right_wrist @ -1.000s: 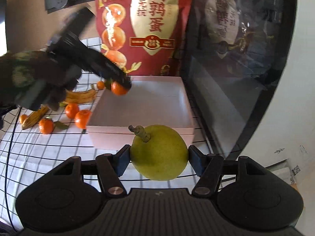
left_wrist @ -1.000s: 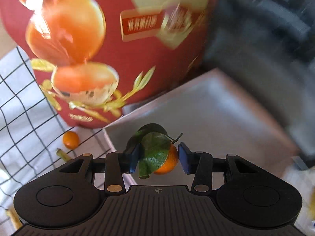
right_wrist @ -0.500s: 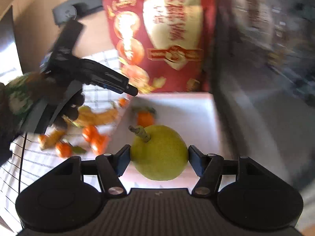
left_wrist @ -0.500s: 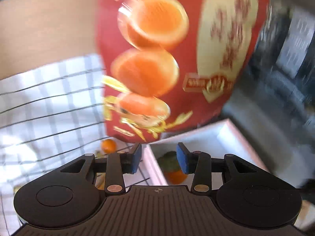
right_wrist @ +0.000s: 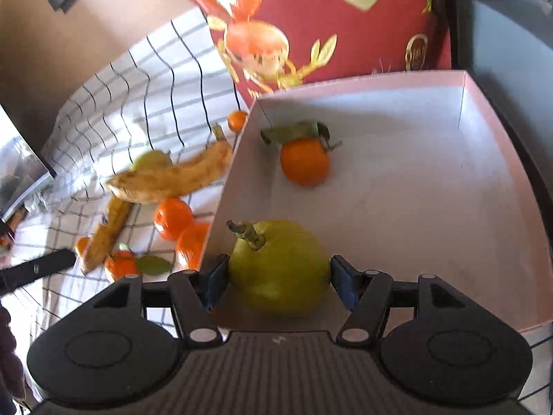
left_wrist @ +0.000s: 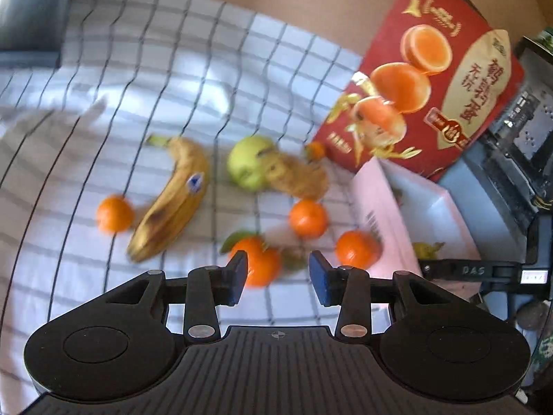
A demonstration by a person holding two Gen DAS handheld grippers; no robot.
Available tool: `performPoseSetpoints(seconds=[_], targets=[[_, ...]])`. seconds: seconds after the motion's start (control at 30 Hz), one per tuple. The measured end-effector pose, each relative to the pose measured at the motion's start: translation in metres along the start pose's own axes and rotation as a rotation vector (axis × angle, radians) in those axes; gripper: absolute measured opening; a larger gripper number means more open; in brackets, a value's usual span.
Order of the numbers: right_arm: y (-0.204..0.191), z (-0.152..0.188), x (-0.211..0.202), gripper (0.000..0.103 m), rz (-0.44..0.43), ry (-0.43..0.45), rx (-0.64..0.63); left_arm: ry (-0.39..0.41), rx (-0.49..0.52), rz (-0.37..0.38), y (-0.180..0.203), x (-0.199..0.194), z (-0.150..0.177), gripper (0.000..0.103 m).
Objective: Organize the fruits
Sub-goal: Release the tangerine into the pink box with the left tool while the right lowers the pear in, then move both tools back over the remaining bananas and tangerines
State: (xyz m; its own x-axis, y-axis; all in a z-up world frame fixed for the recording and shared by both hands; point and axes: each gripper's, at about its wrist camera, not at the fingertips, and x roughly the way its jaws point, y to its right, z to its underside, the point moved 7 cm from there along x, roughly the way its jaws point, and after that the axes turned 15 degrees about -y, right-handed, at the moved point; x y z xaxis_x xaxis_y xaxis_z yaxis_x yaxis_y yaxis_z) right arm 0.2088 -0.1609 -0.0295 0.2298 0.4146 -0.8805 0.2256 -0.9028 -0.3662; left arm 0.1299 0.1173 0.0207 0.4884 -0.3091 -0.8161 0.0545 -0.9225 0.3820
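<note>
The leafy mandarin that was carried between the left gripper's pads a second ago is now seen lying inside the pink box, near its far left corner, so one fruit is judged to be sorted. The left gripper has been swung away from the box and is now aimed at the loose fruit on the checked cloth left of the box. Its jaws have just been closing and stand partly apart; nothing is gripped between them, though a mandarin with a leaf is seen on the cloth behind its left pad. The green pear is clamped between the right gripper's pads, stem up, and is held over the near left part of the box. Its release there is judged to come next. Two bananas, a green apple and several mandarins are left on the cloth beside the box.
</note>
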Motion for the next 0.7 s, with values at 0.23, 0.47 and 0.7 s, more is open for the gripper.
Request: performPoseSetpoints(seconds=[0.23, 0.47, 0.7], targets=[[-0.015, 0.003, -0.007, 0.064, 0.086, -0.006, -0.079, -0.007, 0.024, 0.027, -0.018, -0.003, 0.013, 0.044], [-0.031, 0.011, -0.033, 0.065, 0.167, 0.041, -0.117, 0.002, 0.052, 0.024, -0.025, -0.004, 0.015, 0.044], [-0.093, 0.013, -0.057, 0.073, 0.357, 0.193, -0.295, 0.031, 0.07, -0.033, -0.039, -0.012, 0.014, 0.044]])
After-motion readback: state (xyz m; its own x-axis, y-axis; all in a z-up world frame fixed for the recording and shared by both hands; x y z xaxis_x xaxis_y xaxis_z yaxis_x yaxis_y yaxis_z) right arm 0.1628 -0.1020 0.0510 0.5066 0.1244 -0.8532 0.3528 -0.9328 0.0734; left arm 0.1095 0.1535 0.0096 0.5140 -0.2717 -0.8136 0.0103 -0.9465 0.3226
